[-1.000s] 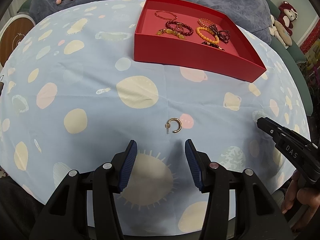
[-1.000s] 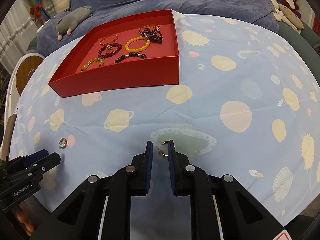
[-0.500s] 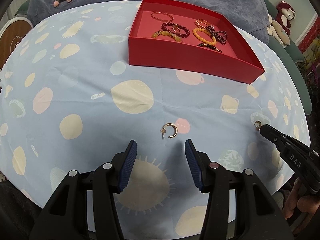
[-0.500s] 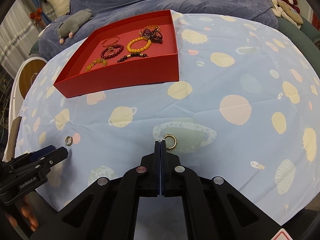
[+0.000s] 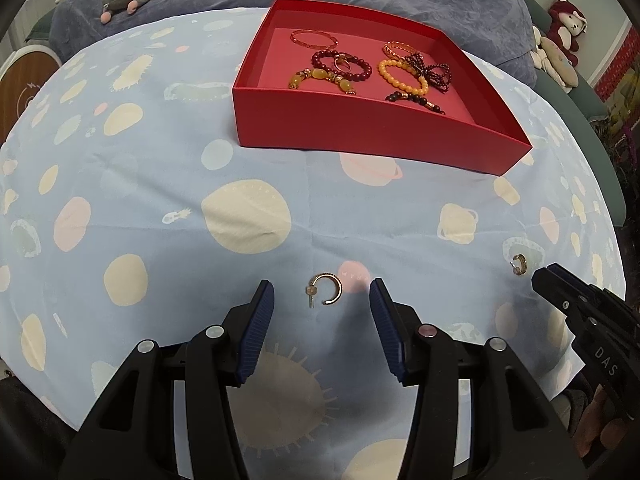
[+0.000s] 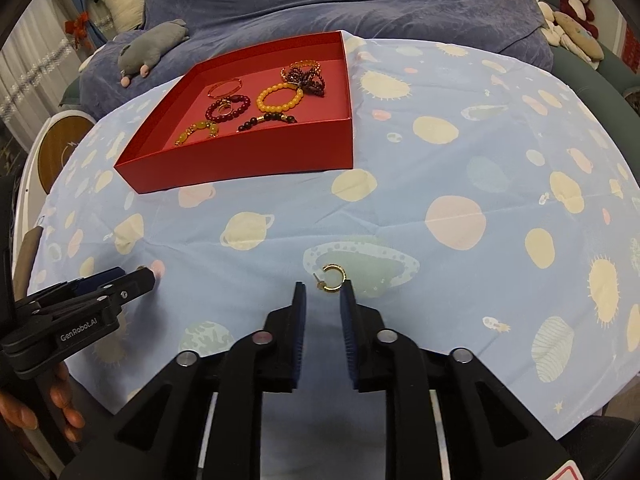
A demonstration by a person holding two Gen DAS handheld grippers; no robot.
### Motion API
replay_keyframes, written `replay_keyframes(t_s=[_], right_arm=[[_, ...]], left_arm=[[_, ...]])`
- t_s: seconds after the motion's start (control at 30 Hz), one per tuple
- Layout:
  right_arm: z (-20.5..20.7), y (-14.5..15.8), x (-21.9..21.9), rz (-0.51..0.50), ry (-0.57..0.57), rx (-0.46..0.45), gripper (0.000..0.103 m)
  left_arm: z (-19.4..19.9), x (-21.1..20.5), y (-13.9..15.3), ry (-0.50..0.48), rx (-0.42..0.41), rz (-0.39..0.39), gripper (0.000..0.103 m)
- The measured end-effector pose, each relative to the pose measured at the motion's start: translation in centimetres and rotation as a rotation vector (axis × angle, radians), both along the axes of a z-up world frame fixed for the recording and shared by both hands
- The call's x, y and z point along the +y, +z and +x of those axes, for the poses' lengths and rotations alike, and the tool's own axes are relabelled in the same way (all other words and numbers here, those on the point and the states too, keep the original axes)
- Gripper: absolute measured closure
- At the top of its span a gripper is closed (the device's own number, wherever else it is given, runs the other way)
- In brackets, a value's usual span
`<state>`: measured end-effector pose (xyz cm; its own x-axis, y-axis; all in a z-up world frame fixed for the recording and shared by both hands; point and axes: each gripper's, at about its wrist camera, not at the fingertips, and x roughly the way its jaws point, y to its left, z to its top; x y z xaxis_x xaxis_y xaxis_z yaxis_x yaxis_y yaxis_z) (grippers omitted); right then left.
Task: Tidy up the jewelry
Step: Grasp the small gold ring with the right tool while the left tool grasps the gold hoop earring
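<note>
Two gold hoop earrings lie on the light blue planet-print cloth. One hoop earring [image 5: 326, 289] rests just ahead of my left gripper [image 5: 321, 294], whose jaws stand open around it without touching. The other hoop earring [image 6: 332, 278] lies at the tips of my right gripper [image 6: 323, 290], whose jaws are opening with nothing pressed between them; that earring [image 5: 519, 264] also shows at the right of the left wrist view. The red box [image 5: 360, 130] farther back holds several bead bracelets and a ring.
The cloth-covered table [image 6: 500, 184] drops off at its near and side edges. A blue-grey blanket [image 6: 360, 0] with plush toys lies behind the box. A round wooden item [image 6: 60, 148] stands at the far left. A person's fingers [image 6: 60, 404] hold the left gripper's handle.
My right gripper shut beside the earring without taking it, then opened again; the earring still lies on the cloth. The left gripper crept closer to its earring, jaws unchanged.
</note>
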<state>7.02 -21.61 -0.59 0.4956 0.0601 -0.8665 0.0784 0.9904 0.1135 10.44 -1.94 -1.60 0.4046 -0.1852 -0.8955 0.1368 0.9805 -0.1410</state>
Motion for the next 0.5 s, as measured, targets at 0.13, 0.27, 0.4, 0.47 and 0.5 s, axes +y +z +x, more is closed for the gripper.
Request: replay_keyframes(t_s=[0.13, 0.27, 0.4, 0.47, 0.5], right_arm=[[0.8, -1.0, 0.2, -0.016, 0.009, 0.021, 0.068], [1.6, -1.6, 0.4, -0.019, 0.013, 0.029, 0.069], [1.7, -1.9, 0.6, -0.044, 0.014, 0.021, 0.083], [1.7, -1.8, 0.4, -0.037, 0.015, 0.023, 0.086], [1.7, -1.8, 0.3, -0.034, 0.014, 0.023, 0.086]], left_arm=[[0.2, -0.3, 0.0, -0.011, -0.007, 0.009, 0.056], [0.3, -0.2, 0.0, -0.011, -0.008, 0.004, 0.056], [0.2, -0.2, 0.0, -0.016, -0.013, 0.002, 0.056], [0.2, -0.2, -0.1, -0.019, -0.018, 0.002, 0.056], [0.2, -0.2, -0.1, -0.02, -0.02, 0.001, 0.056]])
